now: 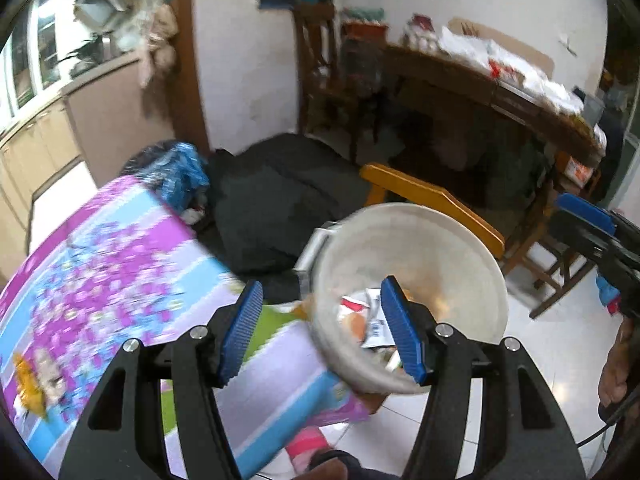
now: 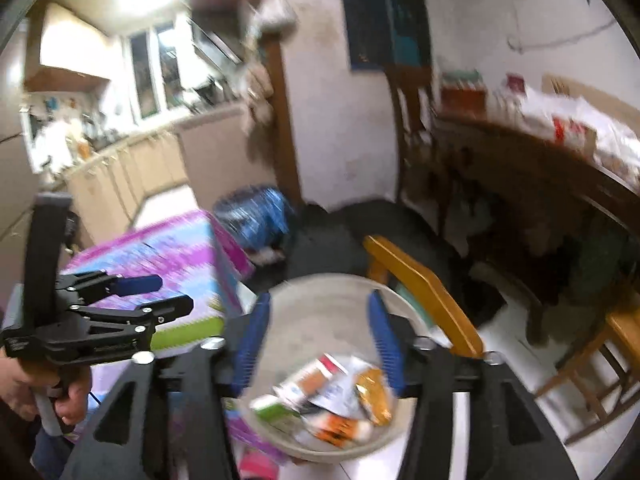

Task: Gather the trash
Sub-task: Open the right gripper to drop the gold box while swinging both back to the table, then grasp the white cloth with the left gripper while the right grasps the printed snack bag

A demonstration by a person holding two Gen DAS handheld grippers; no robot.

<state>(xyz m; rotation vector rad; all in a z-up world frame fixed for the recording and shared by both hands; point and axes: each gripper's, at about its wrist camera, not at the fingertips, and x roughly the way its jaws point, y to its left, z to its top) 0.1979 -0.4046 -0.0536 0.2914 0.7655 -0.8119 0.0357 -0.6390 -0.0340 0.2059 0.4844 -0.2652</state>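
No writing or brand could be read on anything; motion blur smeared every label. The white bucket (image 2: 320,316) stood beside the corner of the bench (image 1: 100,280), which carried a purple, blue and white patterned cloth, with a yellow wooden chair (image 2: 420,292) just behind it. The bucket's inside wall was off-white with faint brownish staining, and a pale handle-like part showed at its outer rim in the left wrist view. The trash (image 2: 332,400) lay in the bottom of the bucket: crumpled wrappers and small cartons in white, red, orange and green, one orange foil-like packet, and a white slip with dark print too blurred to make out. The left gripper (image 1: 320,332) hung above the bench corner and the bucket rim, its blue ribbed fingers (image 1: 242,332) apart with nothing between them. The right gripper (image 2: 316,344) was over the bucket mouth, its fingers likewise apart and empty, the trash visible in the gap far below. Each gripper showed in the other's view, held by a hand (image 2: 48,392). A blue patterned bag (image 2: 256,216) and a dark bundle (image 1: 280,200) lay on the floor behind the bench.
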